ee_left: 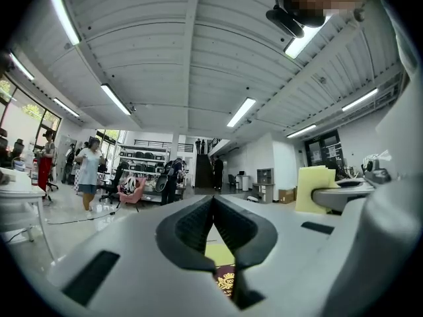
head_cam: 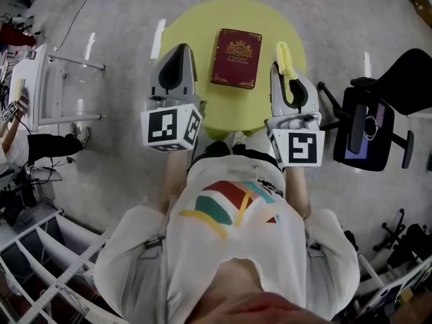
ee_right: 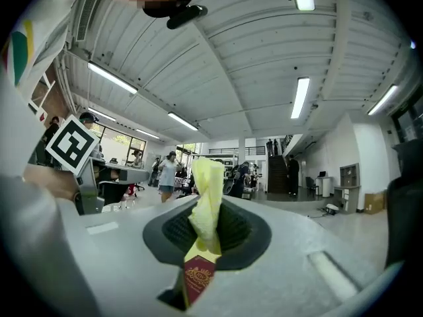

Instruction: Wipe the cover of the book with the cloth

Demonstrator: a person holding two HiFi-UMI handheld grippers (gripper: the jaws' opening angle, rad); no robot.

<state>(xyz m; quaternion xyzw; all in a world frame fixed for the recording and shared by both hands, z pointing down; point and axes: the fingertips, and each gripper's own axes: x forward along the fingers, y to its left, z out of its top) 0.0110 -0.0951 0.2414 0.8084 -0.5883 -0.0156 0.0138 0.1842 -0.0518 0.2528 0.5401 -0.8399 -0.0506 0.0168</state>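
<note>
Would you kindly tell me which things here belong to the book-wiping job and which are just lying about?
Job: dark red book with gold emblem; crumpled yellow cloth, clamped in the right tool; round yellow table beneath.
Lying about: black office chair; white metal frame.

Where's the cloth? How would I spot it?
Look at the round yellow table. Right of the dark red book on it, the right gripper pinches the cloth in its jaws. It is a pale yellow strip, the only soft, floppy thing there.

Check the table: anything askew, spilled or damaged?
Nothing stands out. The book lies closed and flat on the table; the cloth is clamped in the right gripper; the left gripper is shut, empty.
</note>
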